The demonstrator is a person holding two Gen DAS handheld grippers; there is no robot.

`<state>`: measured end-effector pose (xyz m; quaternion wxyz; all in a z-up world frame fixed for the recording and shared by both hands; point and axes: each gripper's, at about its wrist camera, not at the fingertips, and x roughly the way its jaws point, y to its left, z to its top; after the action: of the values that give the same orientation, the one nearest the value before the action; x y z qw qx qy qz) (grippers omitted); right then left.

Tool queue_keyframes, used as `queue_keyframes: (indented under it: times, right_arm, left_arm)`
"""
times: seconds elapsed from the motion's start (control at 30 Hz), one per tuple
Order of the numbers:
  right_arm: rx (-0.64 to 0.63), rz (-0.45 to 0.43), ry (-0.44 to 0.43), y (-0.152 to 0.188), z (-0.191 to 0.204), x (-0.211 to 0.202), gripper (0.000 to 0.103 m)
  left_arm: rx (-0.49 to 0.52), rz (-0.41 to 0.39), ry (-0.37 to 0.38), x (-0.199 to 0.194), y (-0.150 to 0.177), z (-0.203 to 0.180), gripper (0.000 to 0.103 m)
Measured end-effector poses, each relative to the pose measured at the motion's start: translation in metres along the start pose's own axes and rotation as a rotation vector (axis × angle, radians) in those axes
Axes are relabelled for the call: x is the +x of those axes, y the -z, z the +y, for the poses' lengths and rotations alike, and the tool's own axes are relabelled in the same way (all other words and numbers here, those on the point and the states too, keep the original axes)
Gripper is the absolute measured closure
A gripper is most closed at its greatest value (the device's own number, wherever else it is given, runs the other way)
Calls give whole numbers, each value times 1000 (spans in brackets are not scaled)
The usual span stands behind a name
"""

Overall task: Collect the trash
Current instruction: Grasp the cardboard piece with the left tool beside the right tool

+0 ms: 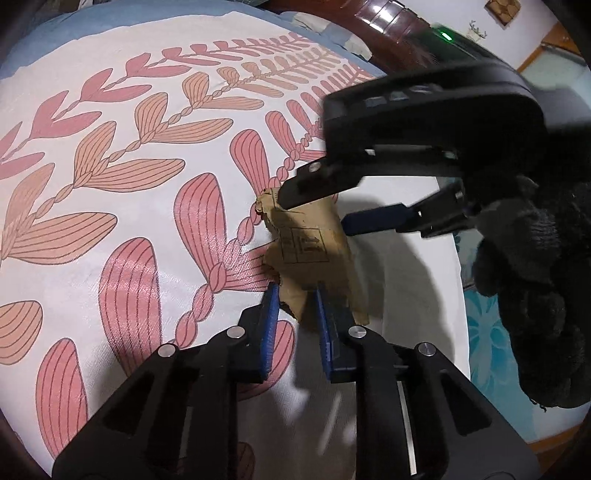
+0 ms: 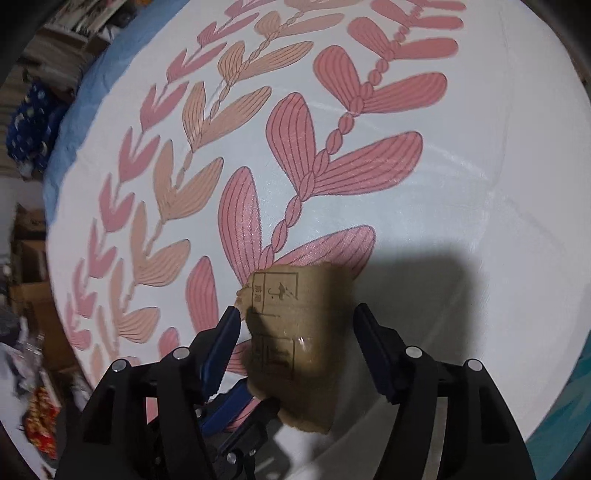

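Bedsheet with pink leaf print spread under both tongs; torn cardboard scrap pinched at its near edge by left tongs, right tongs spread astride it — handover step, next likely lift toward a bin.

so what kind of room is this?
Probably a bedroom: a leaf-print bedsheet laid over a blue mattress cover, a dark wooden headboard behind it. A cardboard scrap lies on top.
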<state>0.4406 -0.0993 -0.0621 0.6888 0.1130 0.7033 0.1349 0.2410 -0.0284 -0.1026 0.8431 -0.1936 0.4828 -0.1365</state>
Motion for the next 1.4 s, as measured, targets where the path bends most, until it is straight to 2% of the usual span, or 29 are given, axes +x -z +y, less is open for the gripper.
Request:
queue_keyframes:
  times: [0.1,0.2,0.37,0.57,0.73,0.8,0.93,1.03,1.07,1.1,1.13,1.17,1.2,1.23,1.3,1.4]
  right_arm:
    - [15,2,-62,3,-13,-4,38]
    - [-9,1,-47,4,-6,0,38]
    - [-71,17,60,0,22,19,39]
    - [-139,27,172,-2,40,27,46]
    - [-132,3,143,0,35,21,50]
    - [-114,-22,118,1,26,13,67]
    - [-81,-8,64,7,8,7,69]
    - [-68,-16,68,8,7,5,68]
    - [-75,-10,58,9,12,9,60]
    - [-88,-2,45,10,17,11,41]
    - [-102,0,55,11,23,15,34]
    - [-133,4,101,12,34,21,25]
    - [-157,7,143,12,41,24,22]
    - [-189,7,211,14,51,31,21]
    - [-214,-5,280,15,61,38,24]
    - [-217,-32,298,14,63,35,34]
  left_arm:
    - [-14,-1,28,-1,0,4,89]
    - [-25,3,55,-1,1,10,91]
    - [-64,8,85,0,3,19,91]
    - [-71,10,98,-1,4,15,92]
    - [-82,9,114,-6,7,18,92]
    - [-75,10,100,-7,7,17,92]
    - [-64,22,105,-10,12,11,92]
    - [-56,23,104,-8,13,7,91]
    - [-60,23,108,-8,13,7,91]
    - [-59,23,112,-7,13,6,91]
    - [-55,23,110,-7,13,5,91]
    - [-52,24,110,-7,13,4,91]
    - [-53,24,112,-6,12,4,91]
    - [-55,24,113,-3,10,4,91]
    - [-63,25,122,-2,9,5,92]
    - [-79,28,135,-1,8,9,92]
